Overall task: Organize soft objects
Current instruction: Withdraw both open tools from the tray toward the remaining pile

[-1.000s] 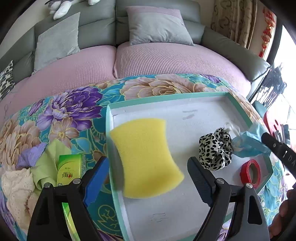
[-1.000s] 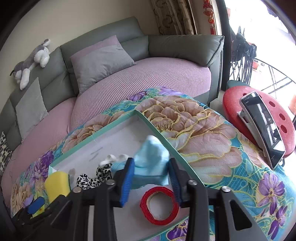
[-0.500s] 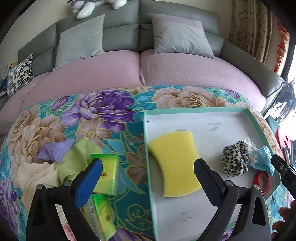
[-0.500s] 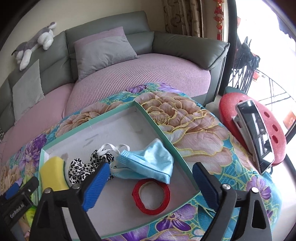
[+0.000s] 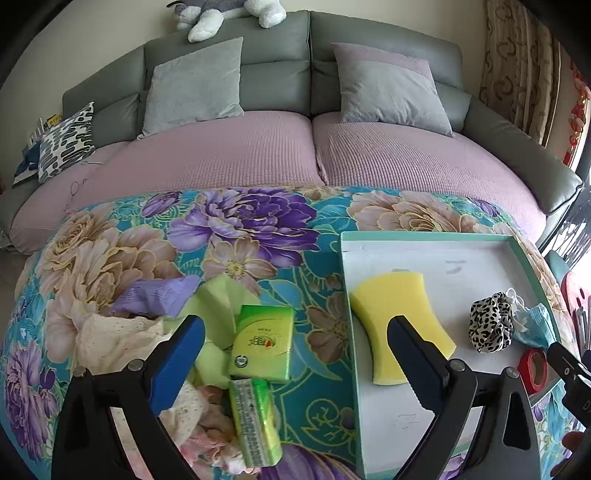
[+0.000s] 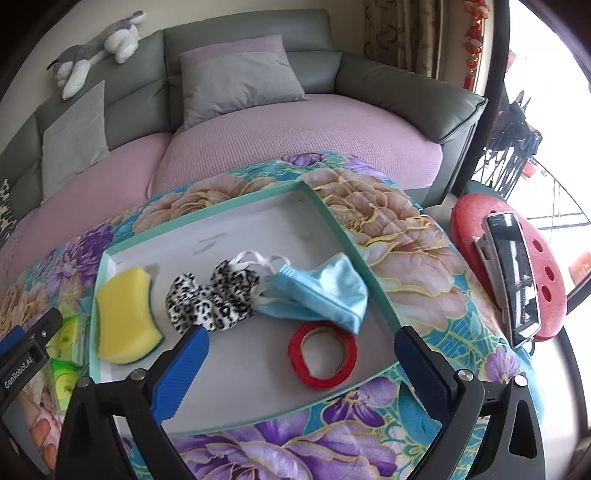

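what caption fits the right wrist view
Open right gripper above tray holding sponge, leopard scrunchie, blue mask, red tape.

A grey sofa (image 5: 280, 74) with lilac seats carries grey cushions (image 5: 192, 81) and a plush dog (image 5: 229, 11). A phone (image 6: 513, 273) leans on a red stool (image 6: 546, 280) beside patterned curtains (image 5: 517, 62).

Bright daylight, right-side glare, fisheye warping.
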`<state>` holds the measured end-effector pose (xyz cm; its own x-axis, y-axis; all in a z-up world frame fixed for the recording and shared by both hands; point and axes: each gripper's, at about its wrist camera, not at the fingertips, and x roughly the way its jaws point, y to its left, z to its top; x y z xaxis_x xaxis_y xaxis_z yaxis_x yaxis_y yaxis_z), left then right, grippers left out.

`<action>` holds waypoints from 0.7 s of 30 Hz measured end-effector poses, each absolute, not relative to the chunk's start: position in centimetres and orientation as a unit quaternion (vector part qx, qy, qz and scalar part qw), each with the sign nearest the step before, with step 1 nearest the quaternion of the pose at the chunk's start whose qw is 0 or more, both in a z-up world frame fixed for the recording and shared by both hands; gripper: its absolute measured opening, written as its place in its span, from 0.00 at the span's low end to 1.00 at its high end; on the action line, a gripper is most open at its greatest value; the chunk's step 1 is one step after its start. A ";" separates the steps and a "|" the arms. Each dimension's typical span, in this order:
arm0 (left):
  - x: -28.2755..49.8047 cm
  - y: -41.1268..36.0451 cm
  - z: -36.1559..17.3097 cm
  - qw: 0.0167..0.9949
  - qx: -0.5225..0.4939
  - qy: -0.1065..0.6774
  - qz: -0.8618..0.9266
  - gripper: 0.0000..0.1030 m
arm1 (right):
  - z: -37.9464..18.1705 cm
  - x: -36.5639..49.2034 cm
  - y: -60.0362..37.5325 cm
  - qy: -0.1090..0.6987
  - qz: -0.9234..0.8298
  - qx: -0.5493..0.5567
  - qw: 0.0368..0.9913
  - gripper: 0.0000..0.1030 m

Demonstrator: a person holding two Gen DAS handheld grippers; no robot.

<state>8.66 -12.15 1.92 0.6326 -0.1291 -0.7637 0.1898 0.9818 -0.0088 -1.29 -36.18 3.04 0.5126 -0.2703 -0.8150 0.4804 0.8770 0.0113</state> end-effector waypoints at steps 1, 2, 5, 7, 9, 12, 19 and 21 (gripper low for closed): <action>8.5 -11.9 2.1 0.904 0.037 0.418 -0.086 0.96 | 3.1 -1.3 -35.9 0.444 -0.213 0.117 0.862 0.99; 8.3 -11.6 2.3 0.905 0.036 0.416 -0.084 0.96 | 3.2 -1.4 -35.6 0.445 -0.209 0.115 0.863 0.99; 7.8 -10.8 2.9 0.909 0.031 0.407 -0.080 0.96 | 3.6 -1.5 -34.6 0.444 -0.197 0.105 0.868 0.99; 7.5 -10.1 3.4 0.913 0.028 0.400 -0.076 0.96 | 3.8 -1.6 -33.9 0.445 -0.189 0.098 0.870 0.99; 7.1 -9.4 3.9 0.917 0.031 0.392 -0.066 0.96 | 4.0 -1.8 -33.0 0.446 -0.180 0.090 0.872 0.99; 6.7 -8.2 4.4 0.921 0.030 0.384 -0.054 0.96 | 4.2 -1.9 -31.9 0.446 -0.165 0.082 0.876 0.99; 5.4 -5.5 5.0 0.925 0.010 0.378 -0.035 0.96 | 3.9 -2.2 -30.1 0.452 -0.145 0.079 0.877 0.99; 5.0 -4.6 5.0 0.926 0.004 0.377 -0.030 0.96 | 3.7 -2.4 -29.5 0.454 -0.141 0.075 0.877 0.99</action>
<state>5.00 -4.64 4.99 0.7132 -0.0530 -0.6989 0.0586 0.9982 -0.0159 -2.40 -29.48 3.71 0.5481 -0.1794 -0.8170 0.3163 0.9486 0.0039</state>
